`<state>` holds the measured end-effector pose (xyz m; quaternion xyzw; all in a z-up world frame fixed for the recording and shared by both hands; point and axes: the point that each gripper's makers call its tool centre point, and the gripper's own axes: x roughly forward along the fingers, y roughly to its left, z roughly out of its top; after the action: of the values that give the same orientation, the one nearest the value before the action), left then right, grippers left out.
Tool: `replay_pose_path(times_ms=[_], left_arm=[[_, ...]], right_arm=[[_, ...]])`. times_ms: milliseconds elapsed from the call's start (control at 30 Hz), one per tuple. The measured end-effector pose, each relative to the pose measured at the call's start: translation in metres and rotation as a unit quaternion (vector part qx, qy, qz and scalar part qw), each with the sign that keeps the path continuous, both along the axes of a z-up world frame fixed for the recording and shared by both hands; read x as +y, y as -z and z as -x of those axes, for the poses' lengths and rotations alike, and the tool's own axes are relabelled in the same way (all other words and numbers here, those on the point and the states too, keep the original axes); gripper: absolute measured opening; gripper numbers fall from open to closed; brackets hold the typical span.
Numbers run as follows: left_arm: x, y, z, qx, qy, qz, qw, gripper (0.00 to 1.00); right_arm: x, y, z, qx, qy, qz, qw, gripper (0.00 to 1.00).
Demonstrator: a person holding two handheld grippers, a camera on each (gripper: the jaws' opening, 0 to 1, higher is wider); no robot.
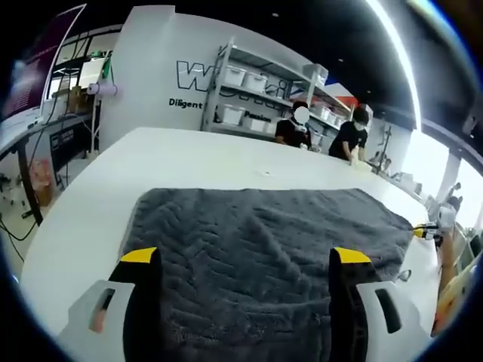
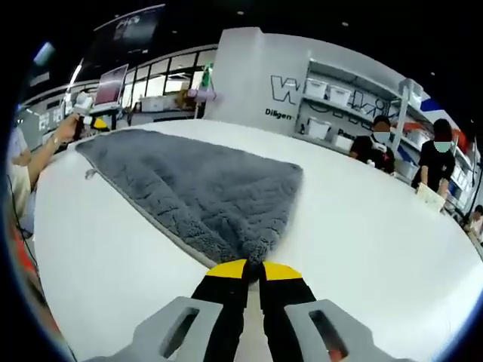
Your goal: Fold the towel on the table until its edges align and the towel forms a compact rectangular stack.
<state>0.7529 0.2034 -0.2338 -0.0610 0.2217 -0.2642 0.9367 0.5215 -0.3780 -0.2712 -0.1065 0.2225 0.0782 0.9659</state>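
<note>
A dark grey towel (image 1: 256, 241) lies spread flat on the white table (image 1: 189, 162). My left gripper (image 1: 245, 260) is open, its yellow-tipped jaws wide apart over the towel's near edge. The towel's pile runs between them, and nothing is pinched. At the towel's far right corner the right gripper (image 1: 425, 232) shows as a small yellow tip. In the right gripper view my right gripper (image 2: 253, 270) is shut on a towel corner, and the towel (image 2: 196, 185) fans away to the upper left. The left gripper (image 2: 92, 121) sits by the far corner, held by a hand.
Two people in black (image 1: 349, 139) stand at the table's far edge. Behind them are metal shelves with white bins (image 1: 249, 94) and a lettered white wall. Desks and monitors (image 2: 113, 83) stand beyond the left side. Bare table (image 2: 377, 234) spreads right of the towel.
</note>
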Motion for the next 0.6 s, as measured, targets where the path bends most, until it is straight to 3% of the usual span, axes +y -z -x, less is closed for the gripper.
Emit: replay_pose_path(times_ms=[267,367,467,533,600], left_arm=[[-0.001,-0.002,0.001,-0.007,0.002,0.002,1.0,0.89],[-0.001,-0.001,0.0,-0.01,0.004,-0.004,0.9999,0.89],[0.003,-0.013,-0.002,-0.036,-0.006,0.006,0.9993,0.89],[0.007,-0.023,-0.003,-0.055,-0.009,0.017,0.9983,0.89],[0.008,-0.031,-0.004,-0.07,-0.01,0.026,0.9971,0.92]], right_arm=[[-0.002,0.0,0.002,-0.019,-0.002,-0.012,0.9997,0.08],[-0.011,-0.004,0.0,-0.032,0.008,0.022,0.9992,0.21],[-0.022,-0.009,-0.001,-0.039,0.031,0.039,0.998,0.4],[-0.026,-0.013,-0.002,-0.046,0.045,0.026,0.9976,0.47],[-0.024,-0.021,-0.005,-0.071,0.051,-0.016,0.996,0.56]])
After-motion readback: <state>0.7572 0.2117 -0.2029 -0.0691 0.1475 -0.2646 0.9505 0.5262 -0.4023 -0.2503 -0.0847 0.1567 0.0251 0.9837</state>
